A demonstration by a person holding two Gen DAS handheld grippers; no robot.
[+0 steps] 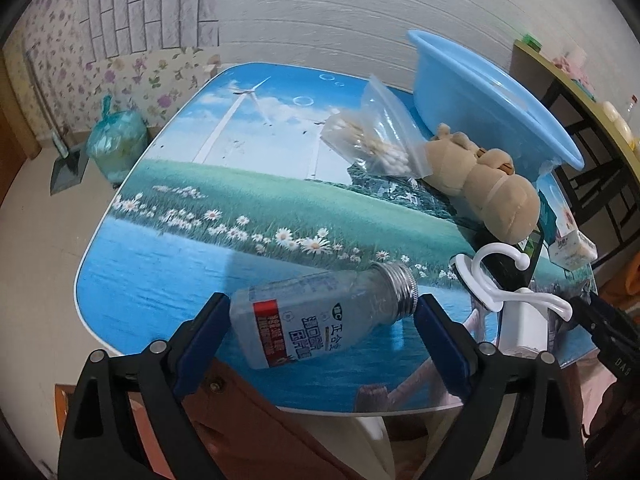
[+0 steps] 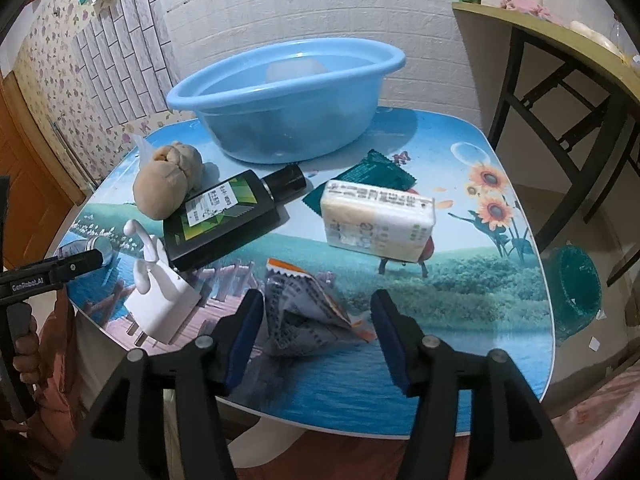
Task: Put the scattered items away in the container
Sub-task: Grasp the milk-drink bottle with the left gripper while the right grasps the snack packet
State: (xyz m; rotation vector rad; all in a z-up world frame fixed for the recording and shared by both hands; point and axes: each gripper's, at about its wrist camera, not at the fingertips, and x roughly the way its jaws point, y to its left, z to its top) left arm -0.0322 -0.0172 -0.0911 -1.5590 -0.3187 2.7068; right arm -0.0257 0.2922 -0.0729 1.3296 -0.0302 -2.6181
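A blue basin (image 2: 280, 92) stands at the back of the table, also in the left wrist view (image 1: 492, 108). My left gripper (image 1: 322, 312) is open around a clear bottle with a metal cap (image 1: 320, 320) lying on the table; the pads stand beside it. My right gripper (image 2: 316, 312) is open around a crumpled grey and orange packet (image 2: 308, 308). A tan plush toy (image 2: 168, 184), a dark bottle (image 2: 224, 220), a white hook plug (image 2: 160, 292), a tissue pack (image 2: 380, 220), a green sachet (image 2: 376, 172) and a bag of swabs (image 1: 376, 136) lie scattered.
The table (image 1: 200, 184) has a printed landscape top with its rounded front edge near me. A wooden side table (image 2: 560, 64) stands to the right, a green bin (image 2: 576, 288) on the floor beside it. A filled rubbish bag (image 1: 116, 140) sits on the floor at left.
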